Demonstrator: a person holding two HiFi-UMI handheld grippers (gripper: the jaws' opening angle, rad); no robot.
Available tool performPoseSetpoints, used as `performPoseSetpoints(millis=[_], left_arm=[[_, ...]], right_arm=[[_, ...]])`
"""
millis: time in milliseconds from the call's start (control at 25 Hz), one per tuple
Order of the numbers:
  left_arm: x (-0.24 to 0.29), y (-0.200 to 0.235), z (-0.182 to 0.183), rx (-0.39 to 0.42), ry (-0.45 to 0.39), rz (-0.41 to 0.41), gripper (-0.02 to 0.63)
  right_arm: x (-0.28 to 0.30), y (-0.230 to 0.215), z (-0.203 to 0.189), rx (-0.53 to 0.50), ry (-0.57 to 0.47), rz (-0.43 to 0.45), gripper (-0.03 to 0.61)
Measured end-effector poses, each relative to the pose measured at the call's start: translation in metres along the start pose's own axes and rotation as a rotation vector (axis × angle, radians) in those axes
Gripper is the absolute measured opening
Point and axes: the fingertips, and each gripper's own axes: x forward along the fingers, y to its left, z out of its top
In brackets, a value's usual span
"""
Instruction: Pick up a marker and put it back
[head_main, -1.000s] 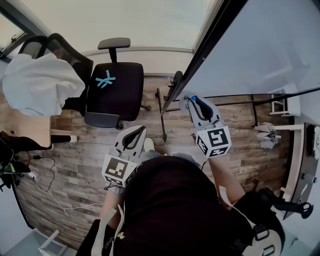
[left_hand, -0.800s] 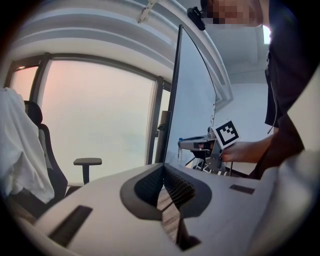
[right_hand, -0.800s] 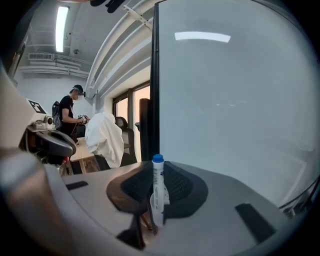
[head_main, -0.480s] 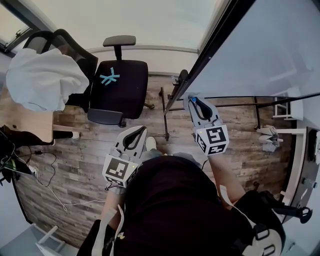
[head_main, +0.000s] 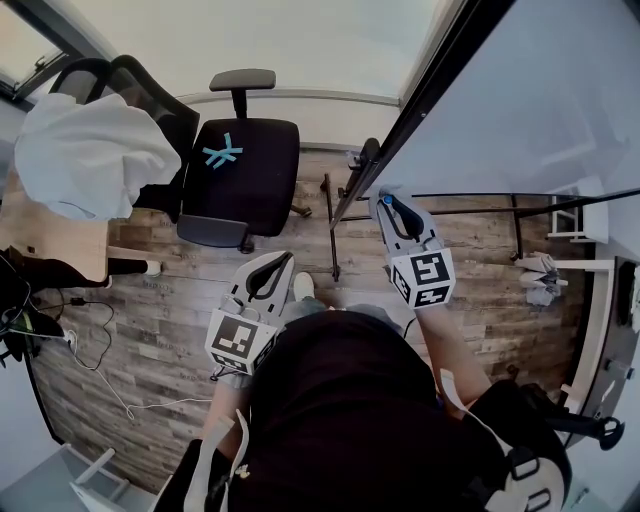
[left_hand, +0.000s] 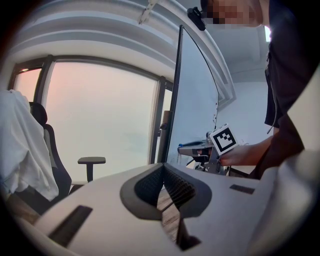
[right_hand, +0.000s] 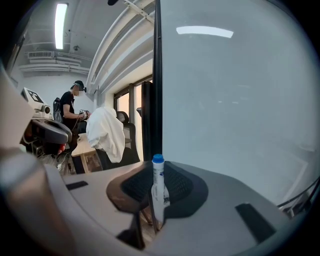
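Two chairs (head_main: 238, 170): parked well left of the whiteboard (head_main: 520, 90). One is draped with a white cloth (head_main: 90, 160), the other is marked with a blue tape cross. Neither is touched, they've just been left out of the way.
Left gripper (head_main: 268, 272): held low and well apart from the whiteboard's left edge. The jaws are pressed together with nothing caught between them. It's probably kept idle, since one marker only needs one gripper.
Marker (right_hand: 158, 192): clamped upright with its blue cap on top, right in front of the whiteboard's dark left edge. It's gripped around the lower barrel, so the cap end is left free and easy to aim.
Right gripper (head_main: 398, 212): clenched on the marker and held just beside the whiteboard frame. The pick-up looks done and the put-back is what's left. The spot it goes back to can't be made out.
Changed since a second ago: pretty much nothing. Both grippers are kept where they were relative to the whiteboard, with the marker gripped the same way. Only the head view has drifted a touch, so the chairs sit slightly further right in it.
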Motion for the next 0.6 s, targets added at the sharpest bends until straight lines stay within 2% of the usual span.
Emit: performPoseSetpoints(millis=[600], left_arm=[[0.0005, -0.0047, 0.0022, 0.000, 0.000, -0.005, 0.008]], right_arm=[[-0.0039, 0.0022, 0.0055, -0.008, -0.009, 0.011, 0.095]])
